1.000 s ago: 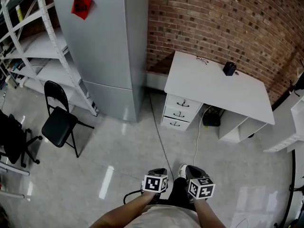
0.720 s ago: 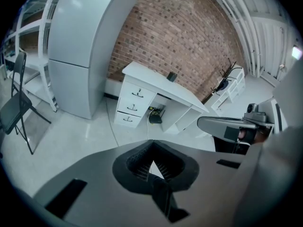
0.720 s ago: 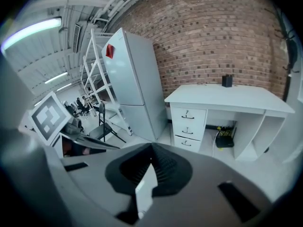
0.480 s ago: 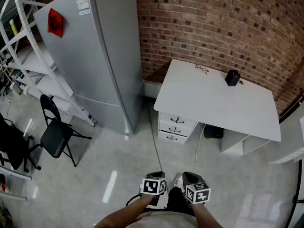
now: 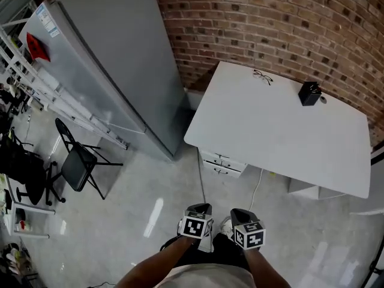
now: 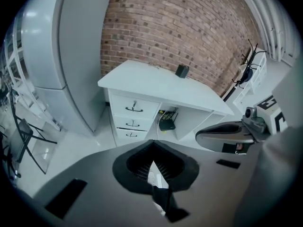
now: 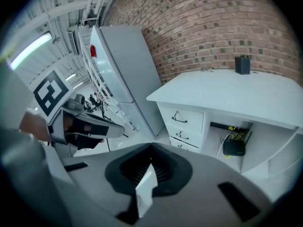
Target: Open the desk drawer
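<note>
The white desk (image 5: 276, 131) stands against the brick wall. Its stack of three drawers (image 5: 221, 164) sits under the left end, all closed and partly hidden by the desktop in the head view. The drawers (image 6: 132, 117) show fully in the left gripper view, each with a dark handle, and again as drawers (image 7: 185, 123) in the right gripper view. My left gripper (image 5: 196, 225) and right gripper (image 5: 247, 233) are side by side low in the head view, well short of the desk. Both the left gripper (image 6: 152, 162) and the right gripper (image 7: 150, 167) are shut and hold nothing.
A tall grey refrigerator (image 5: 114, 59) stands left of the desk. A black folding chair (image 5: 81, 164) and metal shelving are further left. A black box (image 5: 309, 93) and glasses (image 5: 262, 75) lie on the desktop. A router (image 6: 166, 123) and white cable (image 5: 257, 188) sit under the desk.
I have moved toward the desk with both grippers: it looms larger and nearer, and the desktop now covers most of the drawers in the head view. Both grippers stay shut.
</note>
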The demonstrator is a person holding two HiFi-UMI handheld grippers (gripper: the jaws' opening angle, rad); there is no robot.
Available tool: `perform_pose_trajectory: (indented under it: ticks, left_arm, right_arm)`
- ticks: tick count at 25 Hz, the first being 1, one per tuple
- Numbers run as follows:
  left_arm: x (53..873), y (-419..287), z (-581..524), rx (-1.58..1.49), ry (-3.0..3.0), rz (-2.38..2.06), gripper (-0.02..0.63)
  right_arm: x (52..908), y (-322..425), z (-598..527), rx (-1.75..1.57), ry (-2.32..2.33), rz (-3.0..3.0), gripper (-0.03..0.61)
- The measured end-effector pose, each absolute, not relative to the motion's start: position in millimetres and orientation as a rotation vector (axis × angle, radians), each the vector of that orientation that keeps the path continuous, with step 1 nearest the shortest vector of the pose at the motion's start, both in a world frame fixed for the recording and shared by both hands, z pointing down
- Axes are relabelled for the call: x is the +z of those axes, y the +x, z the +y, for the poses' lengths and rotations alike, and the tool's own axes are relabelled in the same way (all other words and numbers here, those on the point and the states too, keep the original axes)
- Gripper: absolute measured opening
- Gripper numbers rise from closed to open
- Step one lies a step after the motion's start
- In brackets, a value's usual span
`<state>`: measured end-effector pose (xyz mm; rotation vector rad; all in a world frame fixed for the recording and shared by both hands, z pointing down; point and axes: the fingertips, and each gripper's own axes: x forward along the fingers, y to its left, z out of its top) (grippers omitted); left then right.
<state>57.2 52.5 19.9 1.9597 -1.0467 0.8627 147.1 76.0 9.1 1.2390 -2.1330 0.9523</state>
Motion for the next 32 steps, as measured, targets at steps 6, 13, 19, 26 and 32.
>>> perform_pose_trajectory:
  ticks: [6, 13, 19, 26, 32]
  left_arm:
    - [48, 65, 15, 0.862, 1.951, -1.006, 0.008]
    - [68, 69, -16, 0.871, 1.939, -0.935, 0.008]
    - [86, 61, -31, 0.927, 1.921, -0.881, 0.008]
    - [130, 60, -46, 1.035, 1.935, -0.778, 0.008]
    - [177, 69, -78, 1.121, 2.039, -0.696, 0.008]
  right_arm:
    - [20, 142, 44, 0.937, 1.19, -2.112, 0.015]
    - [34, 145, 22, 0.966, 1.222, -2.048, 0.015]
    - [51, 126, 7, 0.994, 1.218, -2.019, 0.015]
    - [94, 116, -13, 0.992, 1.147, -1.984, 0.015]
    - [151, 120, -26, 0.972, 1.001, -1.966, 0.015]
